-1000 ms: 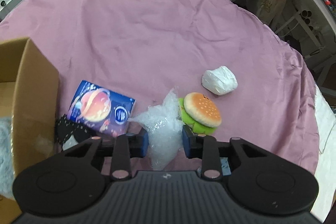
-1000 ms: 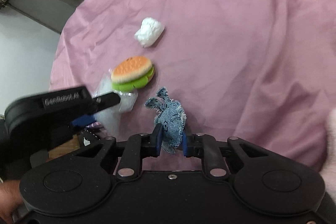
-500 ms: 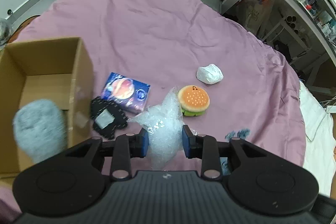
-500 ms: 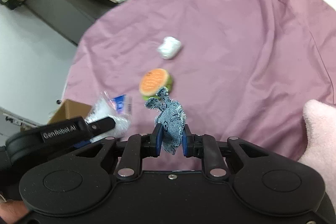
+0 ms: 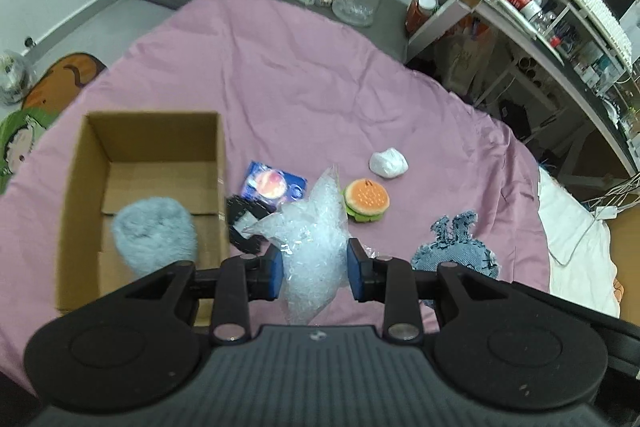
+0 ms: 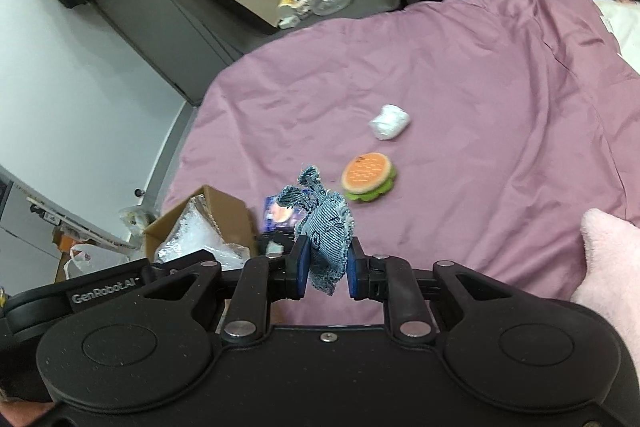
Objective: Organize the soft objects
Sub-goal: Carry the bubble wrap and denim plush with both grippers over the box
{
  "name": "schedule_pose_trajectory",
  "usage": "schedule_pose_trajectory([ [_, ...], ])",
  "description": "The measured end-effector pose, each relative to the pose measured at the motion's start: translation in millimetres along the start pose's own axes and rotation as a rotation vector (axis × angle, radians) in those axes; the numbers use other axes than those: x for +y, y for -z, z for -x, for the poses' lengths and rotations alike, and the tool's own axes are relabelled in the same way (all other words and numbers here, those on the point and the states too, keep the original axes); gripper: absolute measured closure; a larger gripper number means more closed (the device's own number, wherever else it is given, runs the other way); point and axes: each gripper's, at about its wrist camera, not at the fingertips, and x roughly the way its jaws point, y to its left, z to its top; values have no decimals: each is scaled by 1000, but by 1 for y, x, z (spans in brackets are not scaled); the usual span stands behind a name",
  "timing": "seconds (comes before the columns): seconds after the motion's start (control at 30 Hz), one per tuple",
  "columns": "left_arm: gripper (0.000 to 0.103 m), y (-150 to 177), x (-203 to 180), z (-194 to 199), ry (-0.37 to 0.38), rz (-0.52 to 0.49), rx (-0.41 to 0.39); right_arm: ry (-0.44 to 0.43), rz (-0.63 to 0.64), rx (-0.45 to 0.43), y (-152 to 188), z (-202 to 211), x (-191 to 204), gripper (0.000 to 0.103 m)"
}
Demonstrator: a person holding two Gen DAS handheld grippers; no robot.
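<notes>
— What do we hold in our left gripper [image 5: 314,273]?

— Its blue pads are pressed onto a crinkled clear plastic bag [image 5: 310,239], which we carry above the pink bedspread [image 5: 304,83], just right of the open cardboard box [image 5: 218,163].

— And our right gripper [image 6: 326,269]?

— It is clamped narrow on a frayed denim patch [image 6: 326,231], lifted off the bedspread; from the left wrist view the patch sits well to the right of the box.

— What lies in the box?

— A fluffy grey plush [image 5: 154,233] rests on its floor, toward the near end.

— What do we see outside the box?

— A blue printed packet [image 5: 274,185] lies just beside its right wall, with a black item [image 5: 242,215] touching that wall below the packet. The burger plush [image 5: 366,199] sits farther right of the box, and a white crumpled wad [image 5: 388,163] lies beyond the burger, farther still from the box. All four rest on the bedspread.
</notes>
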Motion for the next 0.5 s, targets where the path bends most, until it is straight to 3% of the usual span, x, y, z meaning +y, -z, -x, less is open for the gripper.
schedule_pose_trajectory([
  [0.5, 72, -2, 55, 60, -28, 18, -62, -65, 61, 9, 20, 10, 57, 84],
])
